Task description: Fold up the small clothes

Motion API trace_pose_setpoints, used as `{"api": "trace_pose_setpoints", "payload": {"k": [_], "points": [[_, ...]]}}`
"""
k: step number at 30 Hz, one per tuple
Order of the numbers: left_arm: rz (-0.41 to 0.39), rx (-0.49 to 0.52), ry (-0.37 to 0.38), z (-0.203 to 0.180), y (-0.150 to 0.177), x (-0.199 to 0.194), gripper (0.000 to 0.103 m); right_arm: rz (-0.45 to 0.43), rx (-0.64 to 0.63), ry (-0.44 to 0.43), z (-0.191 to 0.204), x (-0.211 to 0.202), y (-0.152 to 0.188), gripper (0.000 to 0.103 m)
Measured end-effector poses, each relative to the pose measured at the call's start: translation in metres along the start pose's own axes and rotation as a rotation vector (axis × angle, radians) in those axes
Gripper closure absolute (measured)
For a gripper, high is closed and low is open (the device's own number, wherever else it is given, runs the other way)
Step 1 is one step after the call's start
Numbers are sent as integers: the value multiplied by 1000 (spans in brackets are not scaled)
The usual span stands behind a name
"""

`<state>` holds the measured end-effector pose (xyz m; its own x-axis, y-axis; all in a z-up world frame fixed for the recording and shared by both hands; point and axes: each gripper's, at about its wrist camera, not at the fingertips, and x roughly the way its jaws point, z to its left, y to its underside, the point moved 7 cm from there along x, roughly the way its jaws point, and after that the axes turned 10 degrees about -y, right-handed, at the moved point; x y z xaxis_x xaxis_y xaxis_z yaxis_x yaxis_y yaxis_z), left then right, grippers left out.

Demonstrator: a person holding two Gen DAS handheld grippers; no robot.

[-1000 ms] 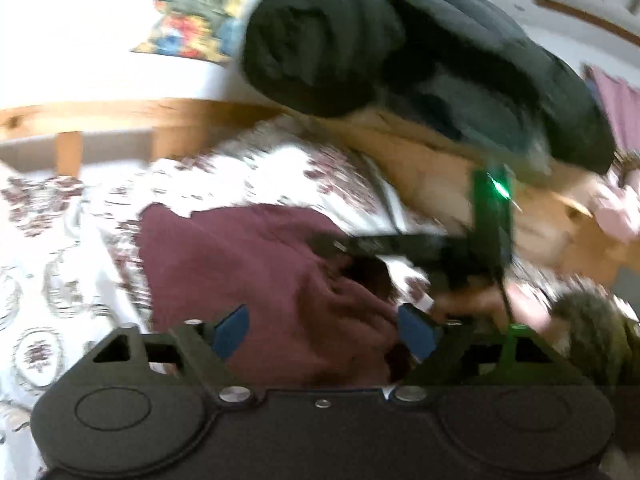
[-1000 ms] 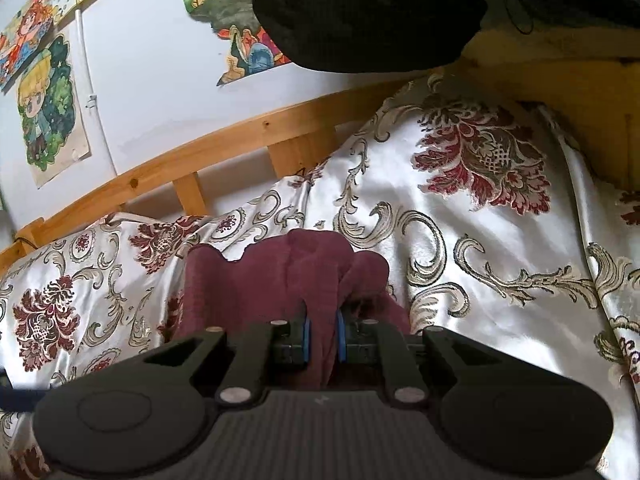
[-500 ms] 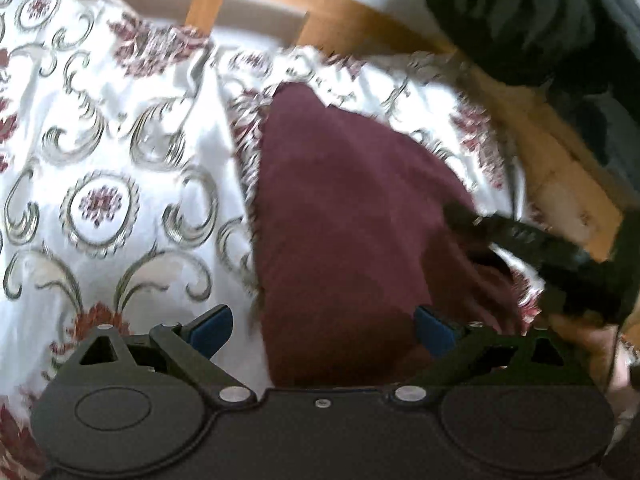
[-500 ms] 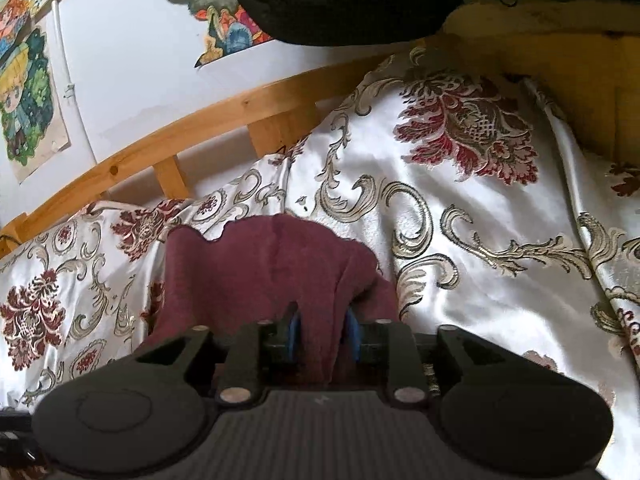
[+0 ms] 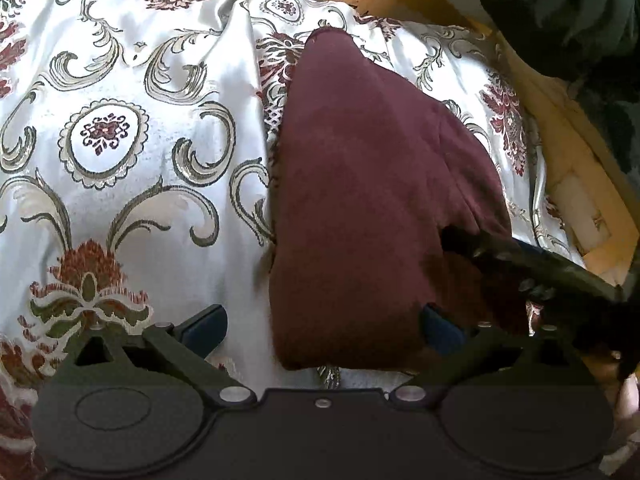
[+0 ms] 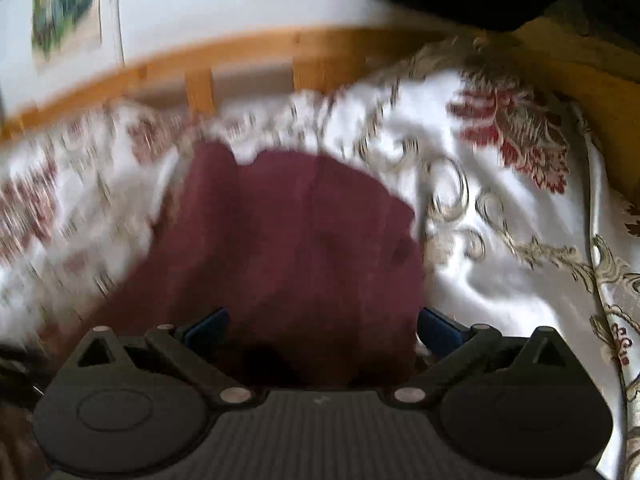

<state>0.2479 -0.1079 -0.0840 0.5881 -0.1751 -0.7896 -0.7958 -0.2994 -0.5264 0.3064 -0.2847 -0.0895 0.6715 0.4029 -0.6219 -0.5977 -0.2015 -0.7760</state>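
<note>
Both grippers, left gripper (image 5: 322,322) and right gripper (image 6: 322,324), are spread wide, grasping nothing, over the maroon garment (image 5: 360,200) lying on the damask bedspread (image 5: 120,140), probably to let the fold settle.

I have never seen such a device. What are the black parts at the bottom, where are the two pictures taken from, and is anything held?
A person holds one hand-held claw in each hand; each carries a camera looking forward along its two blue-tipped fingers. One picture is from the left claw, the other from the right claw, which is blurred. A dark red garment lies on a white flowered bedspread beside a wooden bed rail. Both claws are open and hold nothing.
</note>
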Motion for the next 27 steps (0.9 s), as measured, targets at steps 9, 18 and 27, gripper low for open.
{"api": "trace_pose_setpoints", "payload": {"k": [9,18,27], "points": [[-27,21,-11,0,6,2,1,32,190,-85,-18,9,8,0],[-113,38,0,3,16,3,1,-247,223,-18,-26,-14,-16,0],[-135,49,-9,2,18,2,1,-268,206,-1,-31,-15,-20,79]]}}
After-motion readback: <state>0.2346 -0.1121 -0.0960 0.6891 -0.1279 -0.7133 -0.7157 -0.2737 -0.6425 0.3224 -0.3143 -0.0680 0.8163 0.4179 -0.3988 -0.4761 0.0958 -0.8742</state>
